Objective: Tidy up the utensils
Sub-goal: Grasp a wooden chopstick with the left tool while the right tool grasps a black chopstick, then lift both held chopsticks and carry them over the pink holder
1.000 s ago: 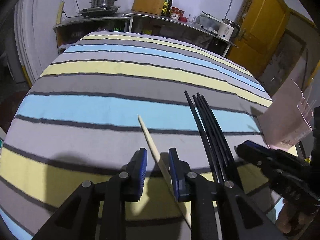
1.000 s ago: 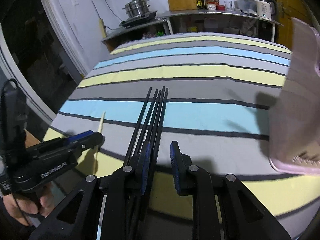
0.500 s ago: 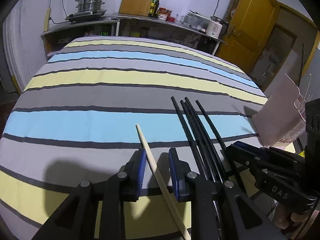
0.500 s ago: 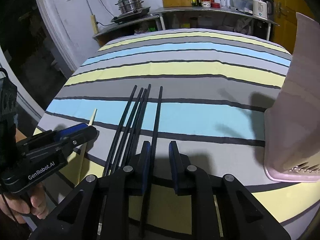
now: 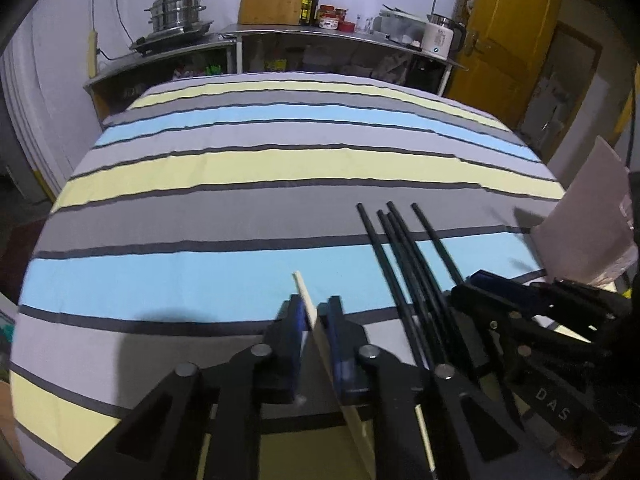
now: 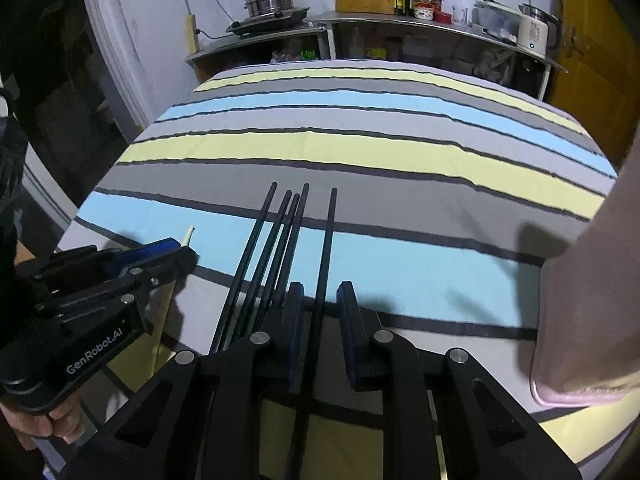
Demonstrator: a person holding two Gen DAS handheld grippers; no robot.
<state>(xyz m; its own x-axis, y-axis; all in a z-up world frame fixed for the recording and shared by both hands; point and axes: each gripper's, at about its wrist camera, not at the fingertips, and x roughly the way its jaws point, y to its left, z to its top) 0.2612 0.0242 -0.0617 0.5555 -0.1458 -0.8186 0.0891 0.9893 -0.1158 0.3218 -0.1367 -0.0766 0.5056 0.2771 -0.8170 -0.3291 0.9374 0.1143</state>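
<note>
Left gripper (image 5: 314,314) clamped; right gripper (image 6: 320,300) fingers (image 6: 347,312) narrowing, apart.

Each black claw (image 6: 318,300) carries blue pads (image 5: 298,322), silver screws, and white lettering, apparently "GenRobot.AI".

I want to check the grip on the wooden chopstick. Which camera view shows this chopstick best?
The left wrist view: the wooden chopstick runs between the pads of the left tool, which have just closed on it. The right wrist view shows only its tip beyond that tool.
</note>
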